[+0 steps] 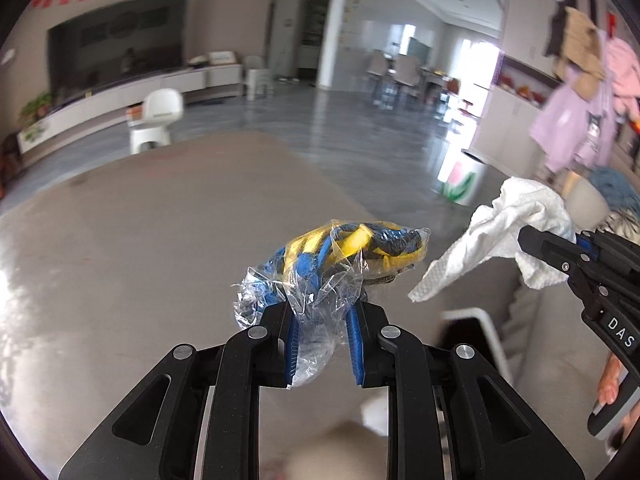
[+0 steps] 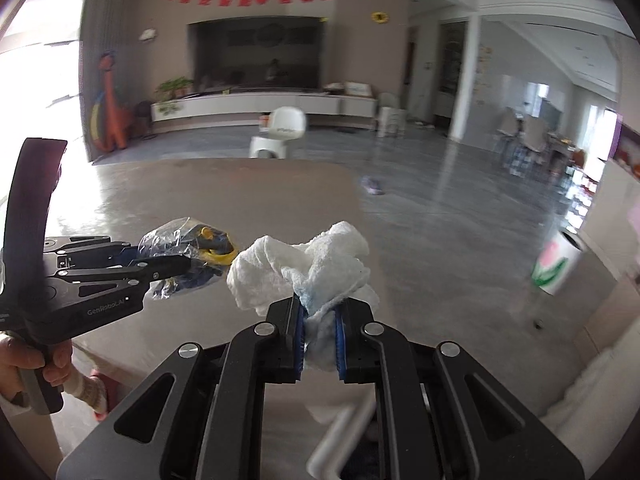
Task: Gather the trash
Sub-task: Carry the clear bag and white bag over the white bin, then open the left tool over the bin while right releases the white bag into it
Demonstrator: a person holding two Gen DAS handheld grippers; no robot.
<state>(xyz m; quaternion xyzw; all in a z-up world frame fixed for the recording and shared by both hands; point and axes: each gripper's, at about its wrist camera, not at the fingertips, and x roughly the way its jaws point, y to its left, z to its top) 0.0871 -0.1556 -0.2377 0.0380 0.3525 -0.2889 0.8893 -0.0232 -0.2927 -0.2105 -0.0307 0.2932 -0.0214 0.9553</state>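
Holding the crinkly clear plastic bag of blue and yellow scraps (image 1: 332,268) in your left gripper (image 1: 322,344) and the soft crumpled white paper towel (image 2: 304,268) in your right gripper (image 2: 320,336), both above the grey table (image 2: 200,200), you carry light, limp trash (pinch the bunched middles, since film slips).

Two grippers: the left gripper (image 1: 322,336) and the right gripper (image 2: 320,338). One crumpled plastic wrapper (image 1: 336,260), one white paper towel (image 2: 308,268), one table (image 2: 200,200), one white stool (image 2: 280,130), one tulip-printed bin (image 2: 556,264).

Glossy grey floor (image 2: 440,216), white stool (image 2: 280,130), dark wall panel (image 2: 256,52).
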